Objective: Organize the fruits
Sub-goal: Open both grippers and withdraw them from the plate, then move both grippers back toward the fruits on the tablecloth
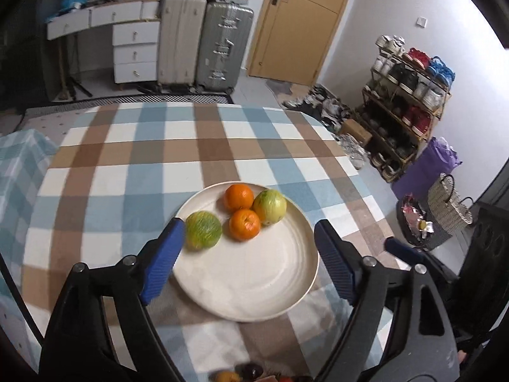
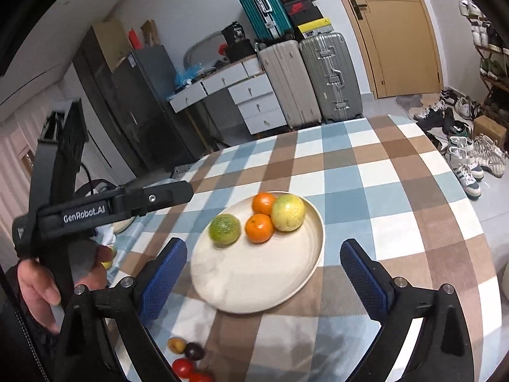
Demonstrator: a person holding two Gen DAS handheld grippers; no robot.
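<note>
Four round fruits, two bright oranges (image 1: 239,196), a yellow-green apple-like one (image 1: 270,207) and a streaky green one (image 1: 203,229), sit bunched on the far side of the round cream plate (image 1: 254,286) on the checked-cloth worktop (image 1: 127,159), seemingly gathered there to sort them from the small fruits (image 2: 187,355) loose near the edge. Both the left gripper (image 1: 248,254) and right gripper (image 2: 264,267) hang above the plate, blue fingers (image 1: 162,254) spread wide, holding and touching nothing.

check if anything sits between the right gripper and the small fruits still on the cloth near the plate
Nothing visible does. The right gripper hangs open and empty above the plate, and the small fruits lie on bare tablecloth below its left finger. Four fruits already sit on the plate's far side.
</note>
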